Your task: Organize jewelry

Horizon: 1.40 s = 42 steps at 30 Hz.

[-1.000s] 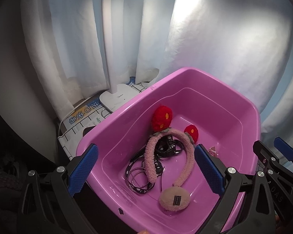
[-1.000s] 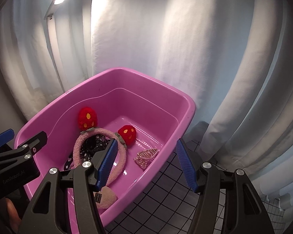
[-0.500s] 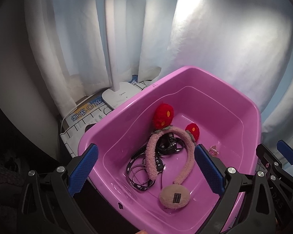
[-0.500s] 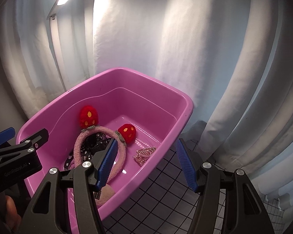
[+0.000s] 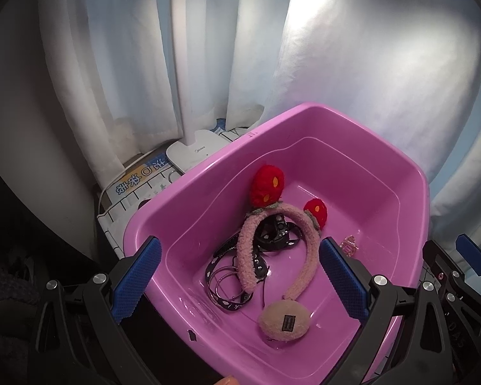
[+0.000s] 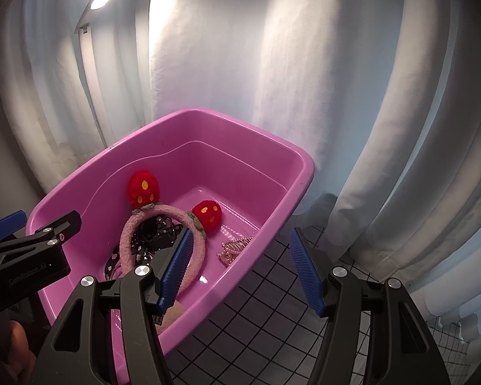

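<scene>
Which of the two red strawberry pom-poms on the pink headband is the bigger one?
The larger strawberry pom-pom, standing near the purple tub's far-left wall; the smaller strawberry pom-pom sits lower on the fuzzy pink headband, nearer the hair claw.

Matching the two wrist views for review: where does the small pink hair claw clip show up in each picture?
Left wrist view: the pink hair claw clip lies at the right on the tub floor, partly hidden behind the right blue pad of the left tongs.
Right wrist view: the clip lies near the picture's centre, on the tub floor by the right-hand wall.
Shared landmark: the smaller red strawberry on the fuzzy headband.
</scene>
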Tool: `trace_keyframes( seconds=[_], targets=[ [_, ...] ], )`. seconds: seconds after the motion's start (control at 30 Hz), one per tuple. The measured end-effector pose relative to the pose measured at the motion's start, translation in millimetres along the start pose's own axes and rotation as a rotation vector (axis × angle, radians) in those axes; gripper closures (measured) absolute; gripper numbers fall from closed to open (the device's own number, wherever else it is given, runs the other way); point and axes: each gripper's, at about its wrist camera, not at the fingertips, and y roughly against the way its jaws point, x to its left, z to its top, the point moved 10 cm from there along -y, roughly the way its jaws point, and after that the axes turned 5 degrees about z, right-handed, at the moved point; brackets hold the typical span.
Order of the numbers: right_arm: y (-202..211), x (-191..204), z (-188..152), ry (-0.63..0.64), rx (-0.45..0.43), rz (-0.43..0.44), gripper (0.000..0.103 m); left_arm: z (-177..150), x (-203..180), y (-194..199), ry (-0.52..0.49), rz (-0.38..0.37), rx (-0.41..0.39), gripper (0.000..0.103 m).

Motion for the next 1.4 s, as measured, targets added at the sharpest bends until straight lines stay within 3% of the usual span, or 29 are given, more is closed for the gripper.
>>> trace_keyframes(
  seconds=[1.4],
  targets=[
    [-4.7,-0.2,-7.1,0.001,0.014,0.005,0.043,-8.4,3.6,-6.9,0.012,0.026,0.025,0.006]
  ],
)
